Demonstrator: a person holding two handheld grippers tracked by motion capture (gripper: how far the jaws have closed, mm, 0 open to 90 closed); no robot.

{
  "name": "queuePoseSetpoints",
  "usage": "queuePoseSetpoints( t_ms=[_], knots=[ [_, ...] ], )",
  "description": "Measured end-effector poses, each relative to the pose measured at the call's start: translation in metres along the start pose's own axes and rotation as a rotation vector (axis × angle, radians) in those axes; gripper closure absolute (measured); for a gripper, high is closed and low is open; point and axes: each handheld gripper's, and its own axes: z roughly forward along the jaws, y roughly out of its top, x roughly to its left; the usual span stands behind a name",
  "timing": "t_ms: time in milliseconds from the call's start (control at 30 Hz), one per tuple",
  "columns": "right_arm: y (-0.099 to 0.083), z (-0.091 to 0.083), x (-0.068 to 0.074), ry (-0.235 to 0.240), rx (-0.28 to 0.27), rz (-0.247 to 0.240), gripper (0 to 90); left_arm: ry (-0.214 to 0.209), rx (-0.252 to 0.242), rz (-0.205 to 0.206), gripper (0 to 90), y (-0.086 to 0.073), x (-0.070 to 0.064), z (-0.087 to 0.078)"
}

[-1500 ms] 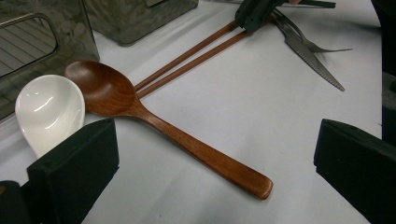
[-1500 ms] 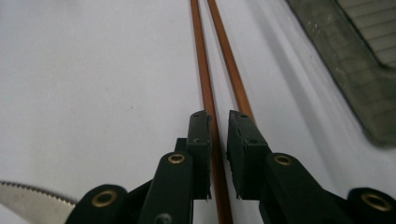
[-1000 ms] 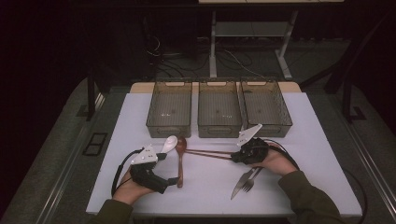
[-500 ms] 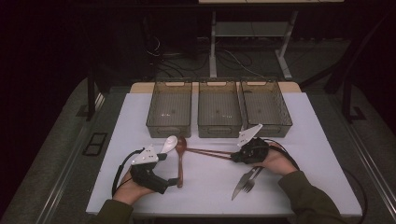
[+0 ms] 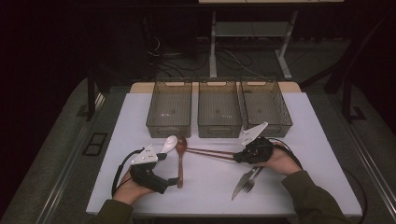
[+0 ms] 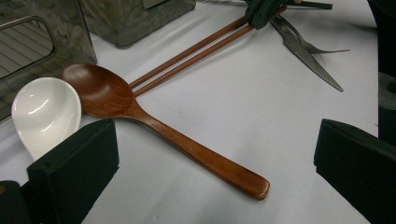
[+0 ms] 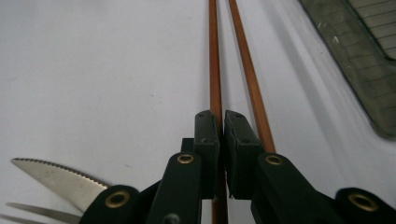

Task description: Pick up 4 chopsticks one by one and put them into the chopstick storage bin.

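My left gripper (image 5: 169, 169) is open at the near left of the white table (image 5: 299, 140). In the left gripper view, the handle end of a wooden spoon (image 6: 154, 123) lies between its wide-apart jaws (image 6: 212, 144). A white ceramic spoon (image 6: 44, 112) rests beside the wooden bowl. From the wooden spoon (image 5: 180, 158) a pair of brown chopsticks (image 5: 210, 153) runs right to my right gripper (image 5: 237, 157). That gripper (image 7: 222, 119) is shut on one chopstick (image 7: 215, 56), and the other stick passes just beside its right jaw.
Three smoky clear bins (image 5: 169, 125) (image 5: 219, 128) (image 5: 268, 126) stand in a row at the back of the table. A serrated knife (image 5: 242, 184) and a fork (image 5: 252, 179) lie together under my right hand, near the front edge.
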Motion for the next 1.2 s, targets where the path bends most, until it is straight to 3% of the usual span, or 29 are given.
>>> queuePoseSetpoints(
  t_ms=[300, 567, 733, 867, 1200],
  knots=[
    [-0.006, -0.022, 0.0, -0.015, -0.057, 0.012, 84.4, 0.001, 0.0, 0.004, 0.0, -0.002, 0.001, 0.001],
    [-0.008, -0.04, 0.0, -0.019, -0.139, 0.062, 84.4, -0.014, -0.003, 0.017, 0.0, -0.006, 0.0, 0.004],
    [-0.007, -0.045, 0.0, -0.011, -0.17, 0.072, 84.4, -0.026, -0.017, -0.008, 0.0, -0.007, 0.0, 0.003],
    [-0.005, -0.049, 0.0, -0.006, -0.211, 0.09, 84.3, -0.033, -0.017, -0.004, 0.0, -0.006, -0.002, 0.005],
    [0.003, -0.061, 0.0, -0.052, -0.27, 0.147, 84.3, -0.026, -0.004, -0.009, 0.0, -0.005, -0.002, 0.009]
  ],
)
